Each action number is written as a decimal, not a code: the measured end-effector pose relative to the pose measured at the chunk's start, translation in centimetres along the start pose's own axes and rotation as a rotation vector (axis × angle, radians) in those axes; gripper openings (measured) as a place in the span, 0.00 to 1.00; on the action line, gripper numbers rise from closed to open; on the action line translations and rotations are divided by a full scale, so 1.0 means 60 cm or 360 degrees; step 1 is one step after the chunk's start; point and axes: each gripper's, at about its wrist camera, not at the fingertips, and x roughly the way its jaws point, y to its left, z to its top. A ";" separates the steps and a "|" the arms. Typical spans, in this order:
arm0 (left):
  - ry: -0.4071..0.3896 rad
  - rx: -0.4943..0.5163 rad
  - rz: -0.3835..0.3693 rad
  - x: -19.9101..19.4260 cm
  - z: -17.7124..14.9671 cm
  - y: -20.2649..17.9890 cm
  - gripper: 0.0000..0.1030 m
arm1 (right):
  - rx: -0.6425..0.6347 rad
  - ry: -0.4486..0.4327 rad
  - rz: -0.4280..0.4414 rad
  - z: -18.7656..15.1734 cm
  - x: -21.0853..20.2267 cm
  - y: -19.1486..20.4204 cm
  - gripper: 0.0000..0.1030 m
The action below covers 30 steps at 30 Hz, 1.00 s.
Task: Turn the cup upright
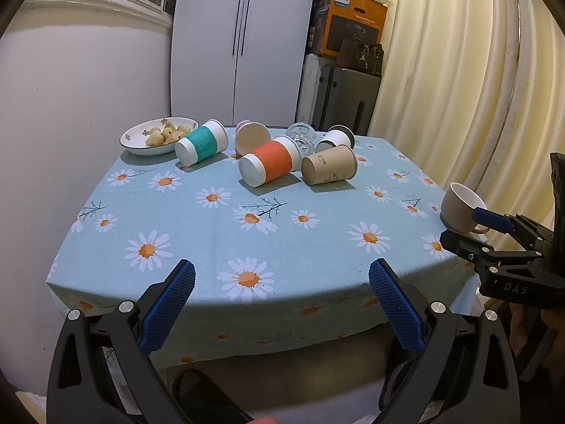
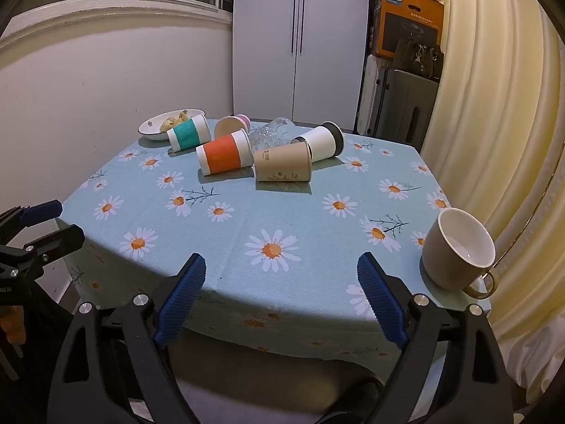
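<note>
Several cups lie on their sides at the far part of the table: a teal-banded cup (image 1: 202,142) (image 2: 187,135), an orange-banded cup (image 1: 270,160) (image 2: 224,155), a brown paper cup (image 1: 329,169) (image 2: 282,166), a white cup with a dark lid (image 1: 335,138) (image 2: 323,143), a pink cup (image 1: 251,138) (image 2: 231,126) and a clear glass (image 1: 301,136) (image 2: 270,132). A beige mug (image 2: 459,249) (image 1: 461,208) stands upright at the near right edge. My left gripper (image 1: 282,282) (image 2: 39,224) is open and empty at the near edge. My right gripper (image 2: 282,279) is open and empty, left of the mug.
A white bowl of food (image 1: 159,136) (image 2: 169,123) sits at the far left of the daisy tablecloth (image 1: 282,219) (image 2: 265,219). Cream curtains (image 2: 494,123) hang right, a white cabinet (image 1: 243,42) and stacked boxes and a suitcase (image 1: 346,70) stand behind.
</note>
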 end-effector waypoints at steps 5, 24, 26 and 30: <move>0.0006 -0.0002 -0.0003 0.000 0.000 0.000 0.94 | 0.0004 -0.0002 -0.0002 0.000 0.000 -0.001 0.84; 0.0017 0.0001 0.0000 0.001 -0.002 -0.004 0.94 | 0.0018 -0.0002 -0.0003 0.001 -0.003 -0.004 0.89; 0.0016 0.0001 0.0000 0.003 -0.003 -0.005 0.94 | 0.0019 0.0000 -0.0004 0.001 -0.003 -0.004 0.89; 0.0019 0.0001 0.0000 0.003 -0.002 -0.005 0.94 | 0.0023 0.0006 -0.0006 0.001 -0.001 -0.005 0.91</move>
